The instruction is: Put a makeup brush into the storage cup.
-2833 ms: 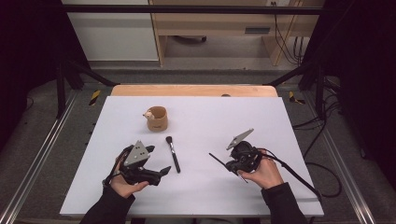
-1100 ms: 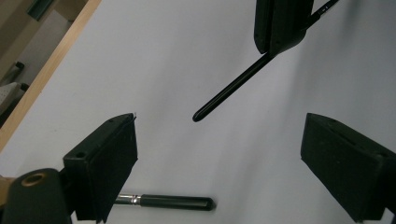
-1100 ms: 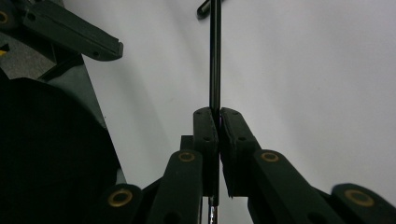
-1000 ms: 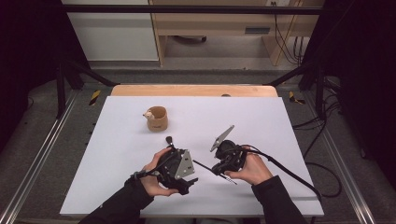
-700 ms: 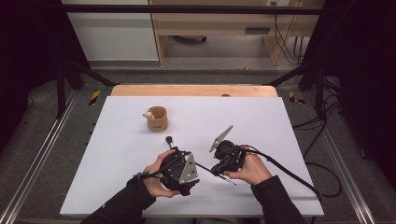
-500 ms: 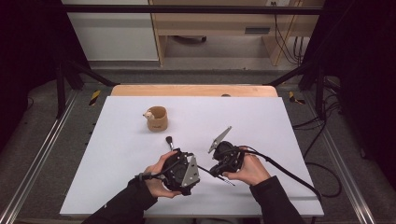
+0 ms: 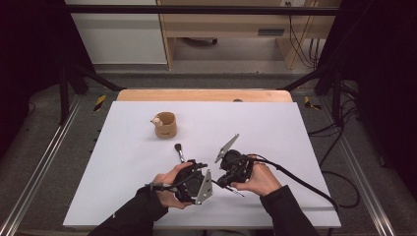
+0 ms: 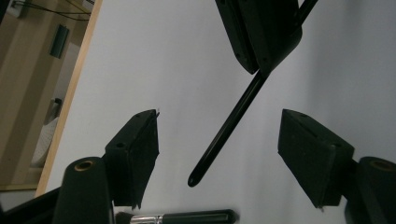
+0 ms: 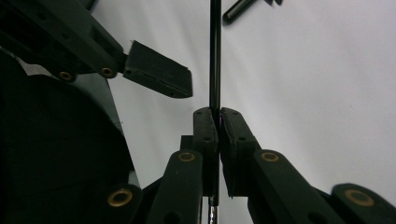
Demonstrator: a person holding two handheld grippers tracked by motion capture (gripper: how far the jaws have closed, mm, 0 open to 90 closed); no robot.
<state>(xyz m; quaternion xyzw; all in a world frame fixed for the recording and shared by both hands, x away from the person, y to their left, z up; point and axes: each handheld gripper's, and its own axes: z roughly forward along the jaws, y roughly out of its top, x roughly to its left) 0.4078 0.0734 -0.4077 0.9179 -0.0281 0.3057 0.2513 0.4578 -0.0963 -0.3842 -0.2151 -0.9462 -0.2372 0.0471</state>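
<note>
My right gripper (image 9: 218,114) is shut on a thin black brush handle (image 9: 215,56), which runs straight out beyond its jaws. My left gripper (image 8: 219,140) faces it, and the handle's free end (image 8: 233,126) lies between its two pads (image 8: 140,140) without touching either. The left jaws have just been closing and still stand apart. In the high view both grippers meet near the table's front: the left gripper (image 7: 196,179) and the right gripper (image 7: 231,169). The held brush's other end (image 7: 236,192) pokes out toward the front.
A second brush (image 7: 179,151) lies on the white table (image 7: 295,128) just behind the left hand; its handle (image 8: 187,217) runs along the bottom of the left gripper view. A small tan cup (image 7: 164,124) stands farther back. Dark frame rails flank the table.
The left hand has come from the left side of the table across to the right gripper. Over the last second both hands have barely moved.
</note>
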